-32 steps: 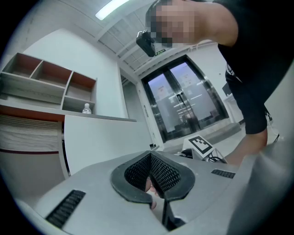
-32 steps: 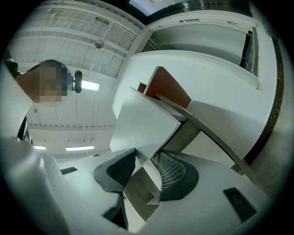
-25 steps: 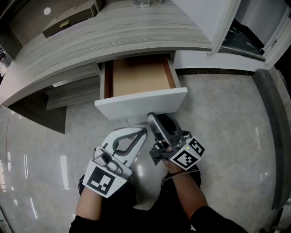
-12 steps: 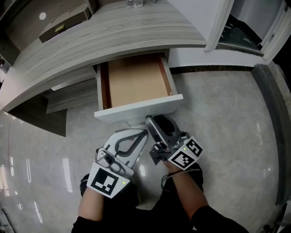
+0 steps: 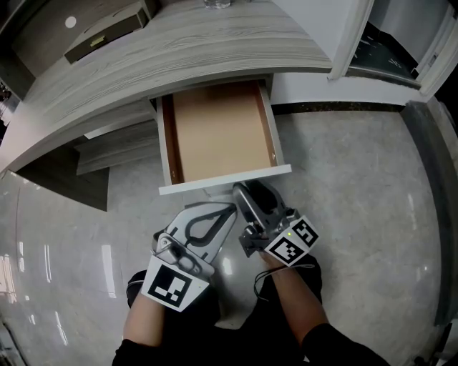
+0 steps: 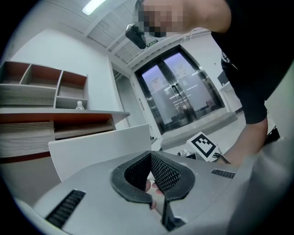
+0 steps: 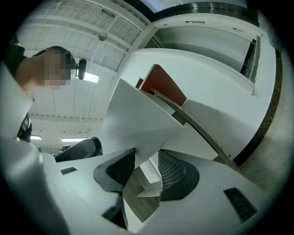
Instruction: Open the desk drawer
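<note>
The white desk drawer (image 5: 218, 132) stands pulled out, and its wooden inside holds nothing. Its white front panel (image 5: 225, 180) faces me. My right gripper (image 5: 240, 190) reaches up from below, and its jaws close round the lower edge of that panel. In the right gripper view the drawer front (image 7: 138, 124) runs down between the two pads of the right gripper (image 7: 146, 167). My left gripper (image 5: 229, 209) hangs just left of the right one, below the panel and apart from it. Its tips meet on nothing. In the left gripper view the left gripper (image 6: 150, 153) faces the drawer front (image 6: 101, 147).
The grey wood-grain desk top (image 5: 179, 43) carries a dark box (image 5: 107, 28) and a glass (image 5: 218, 3). A lower shelf (image 5: 118, 146) sits left of the drawer. A white cabinet door (image 5: 351, 36) stands open at the right, above the glossy marble floor (image 5: 358, 207).
The drawer has slid further out toward me, showing more of its wooden bottom. Both grippers stay in nearly the same spot below its front.
</note>
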A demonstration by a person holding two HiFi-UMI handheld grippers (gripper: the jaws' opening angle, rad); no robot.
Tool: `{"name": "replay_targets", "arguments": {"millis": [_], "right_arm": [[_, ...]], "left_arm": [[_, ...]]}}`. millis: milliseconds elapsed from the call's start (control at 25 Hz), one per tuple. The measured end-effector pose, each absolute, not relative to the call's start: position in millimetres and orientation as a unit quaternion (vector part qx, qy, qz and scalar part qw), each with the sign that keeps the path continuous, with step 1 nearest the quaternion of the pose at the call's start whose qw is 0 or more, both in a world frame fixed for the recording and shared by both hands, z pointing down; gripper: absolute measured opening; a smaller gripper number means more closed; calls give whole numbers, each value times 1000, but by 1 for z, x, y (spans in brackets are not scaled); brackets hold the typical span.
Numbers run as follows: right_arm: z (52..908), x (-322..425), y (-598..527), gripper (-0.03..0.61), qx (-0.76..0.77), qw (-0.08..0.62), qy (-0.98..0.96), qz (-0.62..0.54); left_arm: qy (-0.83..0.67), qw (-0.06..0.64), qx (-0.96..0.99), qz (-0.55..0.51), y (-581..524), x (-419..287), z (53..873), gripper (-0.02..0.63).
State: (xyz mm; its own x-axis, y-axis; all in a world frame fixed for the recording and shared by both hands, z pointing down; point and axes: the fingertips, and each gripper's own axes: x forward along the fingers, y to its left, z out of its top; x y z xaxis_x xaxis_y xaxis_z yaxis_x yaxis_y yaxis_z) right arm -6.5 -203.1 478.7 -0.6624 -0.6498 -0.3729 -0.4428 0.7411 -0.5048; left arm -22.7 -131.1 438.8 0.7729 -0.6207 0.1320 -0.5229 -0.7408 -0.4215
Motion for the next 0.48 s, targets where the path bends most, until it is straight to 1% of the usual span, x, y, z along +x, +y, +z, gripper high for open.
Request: {"name": "replay_targets", "arguments": {"millis": [480], "right_arm": [[491,-10,-206,149,-320,266,890,-189]], "left_arm": [[306,187,-923,-140,-131,-21,442,5]]}}
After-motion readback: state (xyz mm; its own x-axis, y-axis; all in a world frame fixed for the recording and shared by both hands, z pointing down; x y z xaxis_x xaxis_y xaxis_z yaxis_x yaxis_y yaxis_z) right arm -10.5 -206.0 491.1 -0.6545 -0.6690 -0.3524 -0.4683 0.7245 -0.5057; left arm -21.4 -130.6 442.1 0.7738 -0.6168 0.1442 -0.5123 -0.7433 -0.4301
